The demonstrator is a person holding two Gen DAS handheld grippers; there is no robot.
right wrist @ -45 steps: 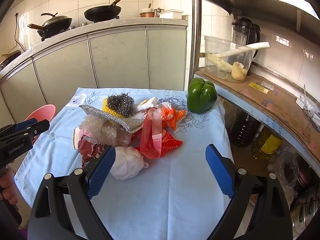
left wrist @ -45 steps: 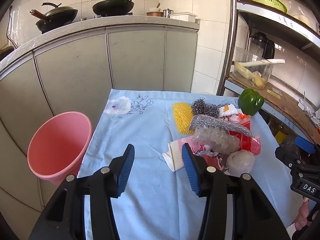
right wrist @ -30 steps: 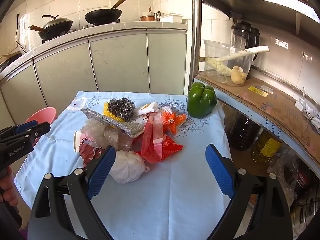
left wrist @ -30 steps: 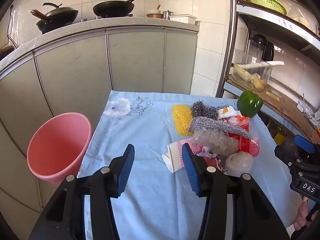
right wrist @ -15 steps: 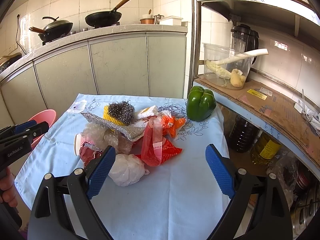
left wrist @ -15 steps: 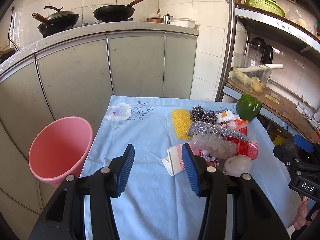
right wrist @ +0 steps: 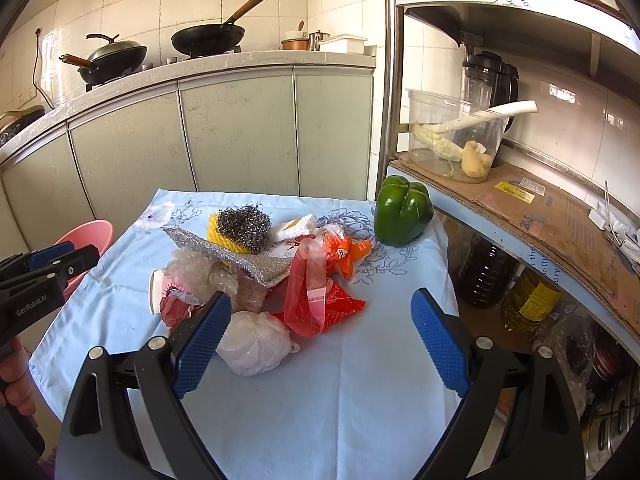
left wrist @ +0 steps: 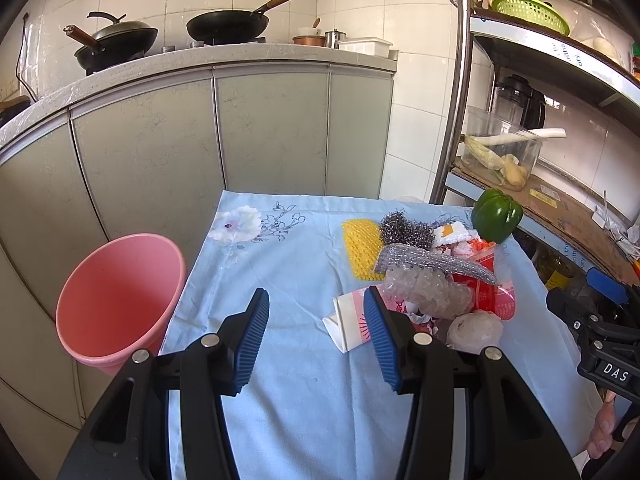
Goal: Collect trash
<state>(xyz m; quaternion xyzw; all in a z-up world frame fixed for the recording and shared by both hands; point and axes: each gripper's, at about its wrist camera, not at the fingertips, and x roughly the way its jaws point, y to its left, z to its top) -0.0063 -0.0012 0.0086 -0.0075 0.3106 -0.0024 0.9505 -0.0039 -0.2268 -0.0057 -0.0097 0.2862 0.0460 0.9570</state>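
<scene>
Both grippers, L (left wrist: pixel 316 340) & R (right wrist: pixel 320 344), gape empty; only L view shows whole pink bucket (left wrist: pixel 116 300), R view only its rim.

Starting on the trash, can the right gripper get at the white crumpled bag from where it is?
Probably yes: the right gripper is open, and the white crumpled bag lies at the near edge of the pile, uncovered.

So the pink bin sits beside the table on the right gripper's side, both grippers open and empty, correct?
Not quite. The pink bin stands beside the table on the left gripper's side, as the left wrist view shows. The rest holds: the left gripper and the right gripper are both open and empty.
</scene>
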